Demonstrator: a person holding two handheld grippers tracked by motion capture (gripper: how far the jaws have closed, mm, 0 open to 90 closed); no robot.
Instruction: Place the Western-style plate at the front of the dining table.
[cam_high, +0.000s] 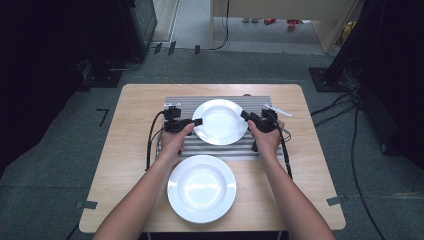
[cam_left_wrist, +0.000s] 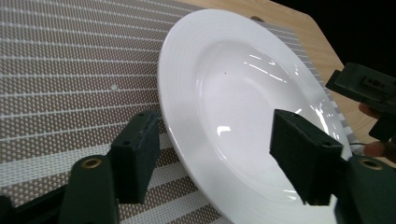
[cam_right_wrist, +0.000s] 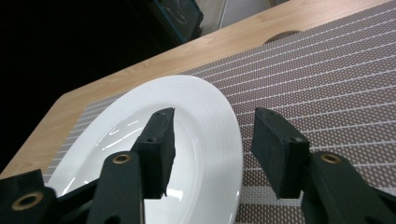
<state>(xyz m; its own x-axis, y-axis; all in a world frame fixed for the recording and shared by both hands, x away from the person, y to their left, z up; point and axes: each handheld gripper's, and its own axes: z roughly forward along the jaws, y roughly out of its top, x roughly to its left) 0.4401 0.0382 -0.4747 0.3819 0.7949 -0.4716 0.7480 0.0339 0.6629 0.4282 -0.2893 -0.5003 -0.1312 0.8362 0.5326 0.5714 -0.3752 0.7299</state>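
A person is leaning in from the bottom edge of the high view, both forearms reaching up the frame over a wooden bench (cam_high: 130, 165). A grey striped mat (cam_high: 182, 104) is lying across the middle of the bench, and a white deep plate (cam_high: 220, 121) is sitting on it, just above the centre of the frame. A second white plate (cam_high: 201, 188) is resting on the bare wood below the mat, between the forearms, apart from the first.

The left hand (cam_high: 172, 142) is holding the left gripper (cam_high: 197, 121) at the far plate's left rim. In the left gripper view its fingers (cam_left_wrist: 137, 151) are standing spread, one over the mat at lower left, the other at lower right over the plate's bowl, so the rim (cam_left_wrist: 187, 154) is passing between them without being pinched.

The right hand (cam_high: 266, 140) is holding the right gripper (cam_high: 244, 115) at the same plate's right rim. In the right gripper view its fingers (cam_right_wrist: 159, 149) are also spread, the left one over the plate's (cam_right_wrist: 205, 140) inside, the right one over the mat (cam_right_wrist: 327, 84), with the rim lying in the gap.

Black cables (cam_high: 150, 140) are trailing down from each gripper beside the wrists.
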